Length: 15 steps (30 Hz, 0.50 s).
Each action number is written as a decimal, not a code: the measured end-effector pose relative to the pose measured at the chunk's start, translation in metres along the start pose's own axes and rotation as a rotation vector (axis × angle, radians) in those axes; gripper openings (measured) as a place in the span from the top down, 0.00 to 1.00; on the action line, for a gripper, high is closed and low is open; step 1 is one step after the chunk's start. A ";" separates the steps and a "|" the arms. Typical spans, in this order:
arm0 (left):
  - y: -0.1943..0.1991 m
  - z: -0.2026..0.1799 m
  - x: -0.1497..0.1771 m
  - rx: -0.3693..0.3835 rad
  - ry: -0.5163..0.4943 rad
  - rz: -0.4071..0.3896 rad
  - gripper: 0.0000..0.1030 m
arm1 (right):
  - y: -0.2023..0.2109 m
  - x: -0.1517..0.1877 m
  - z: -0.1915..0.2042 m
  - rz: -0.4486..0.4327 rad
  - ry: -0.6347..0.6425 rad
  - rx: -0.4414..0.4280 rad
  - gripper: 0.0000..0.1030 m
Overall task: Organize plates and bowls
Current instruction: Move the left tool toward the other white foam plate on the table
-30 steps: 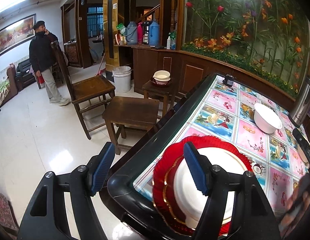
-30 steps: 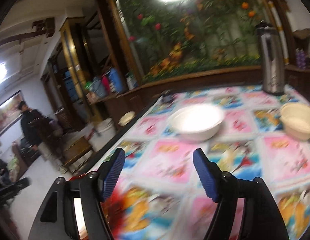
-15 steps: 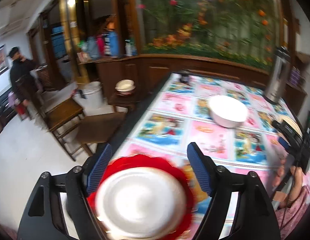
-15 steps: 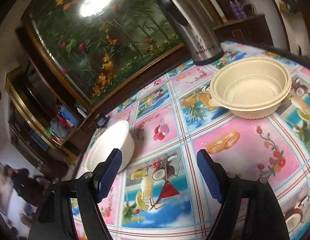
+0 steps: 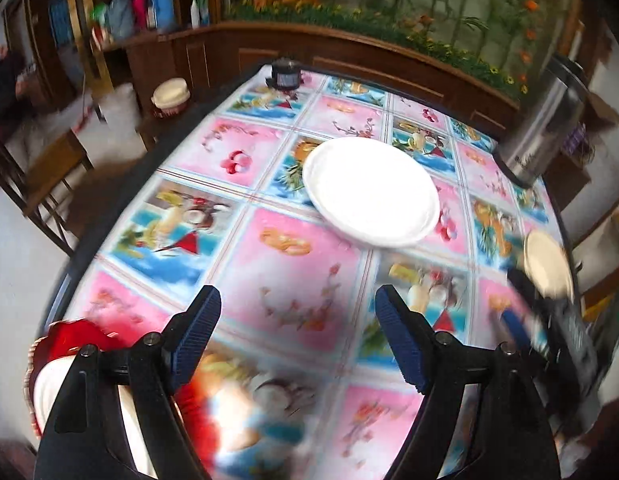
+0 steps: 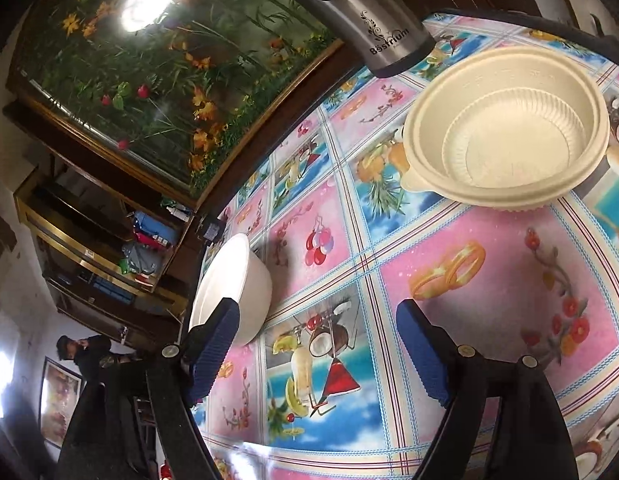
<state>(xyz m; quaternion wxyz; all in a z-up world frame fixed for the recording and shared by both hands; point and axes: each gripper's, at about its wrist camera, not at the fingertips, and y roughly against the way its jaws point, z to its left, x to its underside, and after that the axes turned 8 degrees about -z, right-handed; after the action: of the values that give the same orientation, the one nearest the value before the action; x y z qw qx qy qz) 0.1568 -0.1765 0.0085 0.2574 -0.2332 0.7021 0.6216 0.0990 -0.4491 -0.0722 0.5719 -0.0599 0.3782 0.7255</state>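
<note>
A white bowl [image 5: 371,190] sits on the patterned table, ahead of my open, empty left gripper [image 5: 297,322]. A red plate with a white plate on it [image 5: 65,364] lies at the near left, partly behind my left finger. A cream bowl [image 5: 547,262] shows blurred at the right. In the right wrist view the cream bowl [image 6: 509,130] sits ahead and to the right of my open, empty right gripper [image 6: 317,338], with the white bowl [image 6: 233,284] at the left by my left fingertip.
A steel thermos [image 6: 361,12] stands behind the cream bowl and shows in the left wrist view [image 5: 545,128]. A small dark object [image 5: 285,74] sits at the table's far edge. Wooden chairs [image 5: 41,168] and stools stand left of the table. A flower mural wall backs the table.
My left gripper has swung forward and right, from over the red plate toward the white bowl. My right gripper has moved toward the cream bowl, which now looks closer.
</note>
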 end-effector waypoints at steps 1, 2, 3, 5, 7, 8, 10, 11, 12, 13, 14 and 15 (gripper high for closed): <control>-0.009 -0.002 -0.006 -0.019 0.010 0.018 0.23 | -0.001 0.000 0.000 0.012 -0.004 -0.005 0.18; -0.016 -0.004 -0.010 -0.024 0.015 0.035 0.23 | -0.001 0.000 0.001 0.019 -0.007 -0.009 0.18; -0.023 -0.005 -0.013 -0.022 0.019 0.055 0.23 | 0.000 0.001 0.001 0.023 -0.013 -0.017 0.18; -0.038 -0.006 -0.022 -0.030 0.022 0.101 0.23 | 0.001 0.000 0.002 0.019 -0.016 -0.024 0.18; -0.048 -0.008 -0.029 -0.033 0.030 0.125 0.23 | 0.003 -0.001 0.002 0.017 -0.021 -0.027 0.16; -0.054 -0.008 -0.032 -0.026 0.039 0.139 0.23 | 0.003 -0.001 0.002 0.019 -0.026 -0.031 0.16; -0.062 -0.010 -0.038 -0.015 0.050 0.157 0.23 | 0.003 -0.001 0.002 0.025 -0.030 -0.039 0.16; -0.067 -0.012 -0.041 -0.007 0.049 0.164 0.23 | 0.003 -0.001 0.002 0.025 -0.028 -0.041 0.16; -0.071 -0.013 -0.044 -0.001 0.047 0.170 0.23 | 0.004 -0.001 0.002 0.024 -0.027 -0.041 0.16; -0.077 -0.015 -0.047 -0.002 0.047 0.171 0.23 | 0.004 -0.001 0.003 0.023 -0.025 -0.041 0.15; -0.080 -0.016 -0.050 0.000 0.050 0.165 0.23 | 0.004 -0.001 0.002 0.022 -0.026 -0.041 0.15; -0.084 -0.017 -0.052 0.014 0.055 0.165 0.22 | 0.004 -0.001 0.002 0.023 -0.028 -0.042 0.15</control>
<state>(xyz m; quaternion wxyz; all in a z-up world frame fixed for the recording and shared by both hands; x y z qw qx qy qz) 0.2494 -0.2027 -0.0195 0.1874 -0.1895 0.7302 0.6291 0.0968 -0.4488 -0.0682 0.5671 -0.0576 0.3555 0.7407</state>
